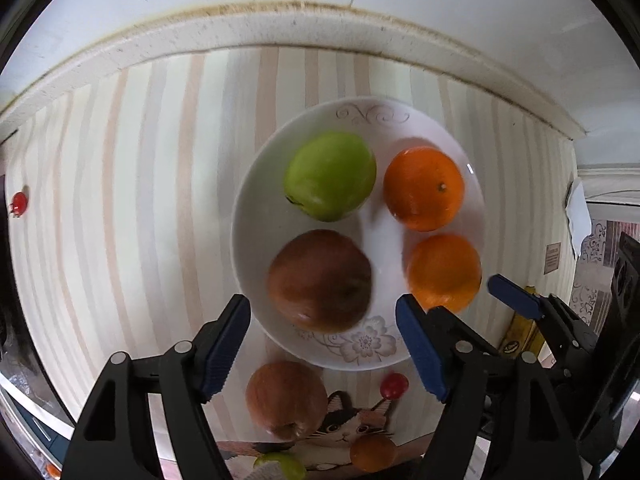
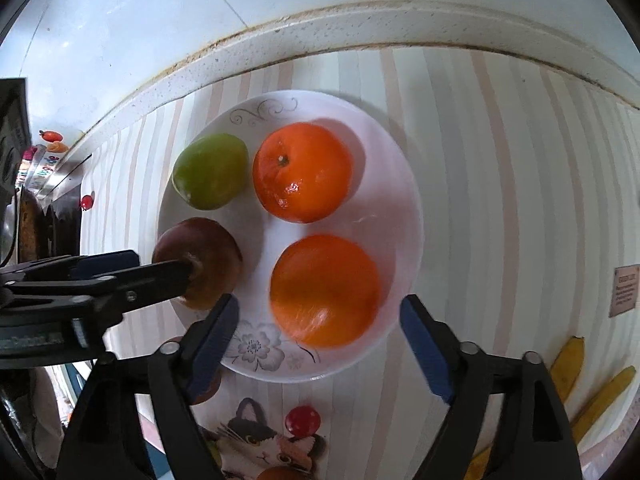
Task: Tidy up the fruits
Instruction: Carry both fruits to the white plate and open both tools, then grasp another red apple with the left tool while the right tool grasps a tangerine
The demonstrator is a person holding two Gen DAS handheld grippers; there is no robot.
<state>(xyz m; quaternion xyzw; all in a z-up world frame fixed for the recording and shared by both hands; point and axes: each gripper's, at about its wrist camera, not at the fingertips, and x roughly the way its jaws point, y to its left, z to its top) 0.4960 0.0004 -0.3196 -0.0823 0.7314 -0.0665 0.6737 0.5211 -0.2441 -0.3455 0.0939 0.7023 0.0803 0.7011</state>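
Observation:
A white flowered plate [image 1: 256, 216] on the striped cloth holds a green apple [image 1: 331, 176], a red apple [image 1: 320, 280] and two oranges [image 1: 424, 189], [image 1: 445, 270]. My left gripper [image 1: 322, 344] stands open over the plate's near rim. The red apple lies just ahead between its blue pads, with a gap on each side. My right gripper [image 2: 320, 344] is open the same way around the nearer orange [image 2: 326, 290], its pads clear of it. The left gripper's fingers [image 2: 160, 276] cross over the red apple [image 2: 208, 248] in the right wrist view.
Loose on the cloth near me lie another red apple [image 1: 284, 400], a small red fruit [image 1: 394, 385], an orange [image 1: 372, 452] and a green fruit [image 1: 280, 468]. Bananas [image 2: 568, 368] lie at the right. The counter's raised back edge [image 2: 360, 28] runs behind the plate.

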